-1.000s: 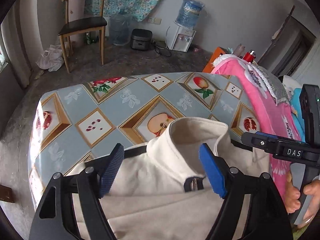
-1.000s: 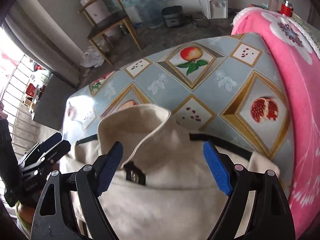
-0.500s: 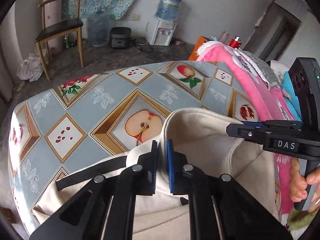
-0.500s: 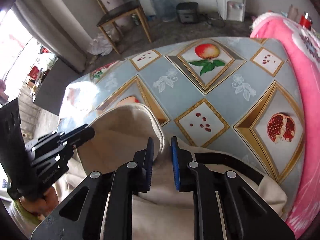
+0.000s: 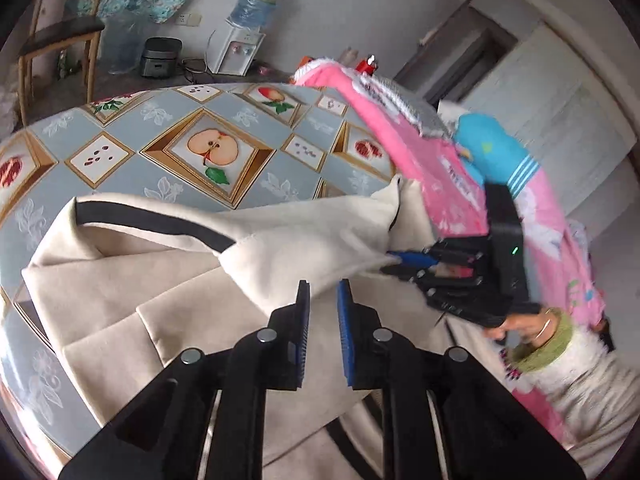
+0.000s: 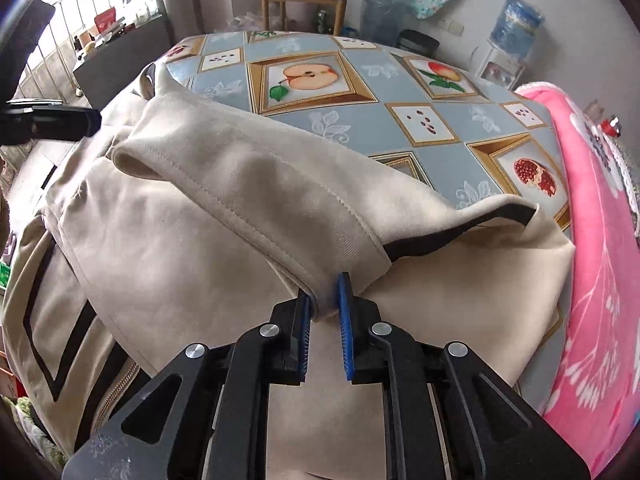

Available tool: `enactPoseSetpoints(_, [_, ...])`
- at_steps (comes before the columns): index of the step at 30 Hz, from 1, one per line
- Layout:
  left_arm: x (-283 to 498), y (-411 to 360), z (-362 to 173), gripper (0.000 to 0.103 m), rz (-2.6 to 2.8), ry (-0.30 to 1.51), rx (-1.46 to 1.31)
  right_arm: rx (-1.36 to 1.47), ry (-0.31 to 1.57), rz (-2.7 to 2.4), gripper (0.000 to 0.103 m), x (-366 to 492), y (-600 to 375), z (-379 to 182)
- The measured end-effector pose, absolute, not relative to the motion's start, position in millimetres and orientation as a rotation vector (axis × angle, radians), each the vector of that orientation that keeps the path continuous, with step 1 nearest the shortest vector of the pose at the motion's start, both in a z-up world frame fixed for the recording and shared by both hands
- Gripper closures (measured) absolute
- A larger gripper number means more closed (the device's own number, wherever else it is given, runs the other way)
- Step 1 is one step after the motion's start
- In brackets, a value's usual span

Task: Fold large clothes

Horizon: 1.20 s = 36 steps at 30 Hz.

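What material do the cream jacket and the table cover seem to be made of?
The cream jacket looks like soft matte fabric, perhaps suede-like or brushed knit: it drapes, with visible stitching. The table cover seems to be printed vinyl or oilcloth: smooth, lying flat, with a slight sheen.

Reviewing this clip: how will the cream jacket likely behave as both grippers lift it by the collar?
The cream jacket probably hangs floppy: its collar already drapes between left gripper and right gripper. It looks thick, so likely fairly heavy. The cloth seems unlikely to slip from the ridged pads.
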<state>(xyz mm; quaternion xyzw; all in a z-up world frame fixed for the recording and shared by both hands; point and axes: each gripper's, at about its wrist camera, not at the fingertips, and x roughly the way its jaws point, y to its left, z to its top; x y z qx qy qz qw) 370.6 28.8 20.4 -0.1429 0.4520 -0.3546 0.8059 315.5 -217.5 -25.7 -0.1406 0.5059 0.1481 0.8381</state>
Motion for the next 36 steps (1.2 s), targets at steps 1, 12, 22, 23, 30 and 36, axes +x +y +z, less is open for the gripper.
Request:
enactPoseSetpoints(1, [372.3,33.2,21.5,0.09,-0.741,0.955,-0.362,-0.285,1.075,0.316,0.089,314.3,-218.6,-24.4])
enactPoseSetpoints(12, [400.4,-13.6,-29.1,0.09,-0.442,1.12,-0.114,-0.065,0.934,0.441,0.078,294.0,-208.9,62.2])
enactPoseSetpoints(22, [392.6,32.9,-24.0,0.085,-0.456,1.093,-0.32,-0.004,1.13,0.4,0.077,375.6,-159.4,-14.0])
enactPoseSetpoints(23, [394.8,36.6,-22.6,0.074,-0.453,1.089,-0.345,-0.021,1.163,0.388,0.077,375.5,-157.3,-26.2])
enactPoseSetpoints(30, [419.1,33.9,-28.0,0.056,-0.416,1.147,-0.384,0.112,1.156,0.39,0.052,342.7,-197.6,-8.1])
enactPoseSetpoints(36, [418.6,29.5,-28.3,0.058,-0.463,1.159,-0.447,0.442,1.184,0.294,0.047,345.3,-276.7,1.6])
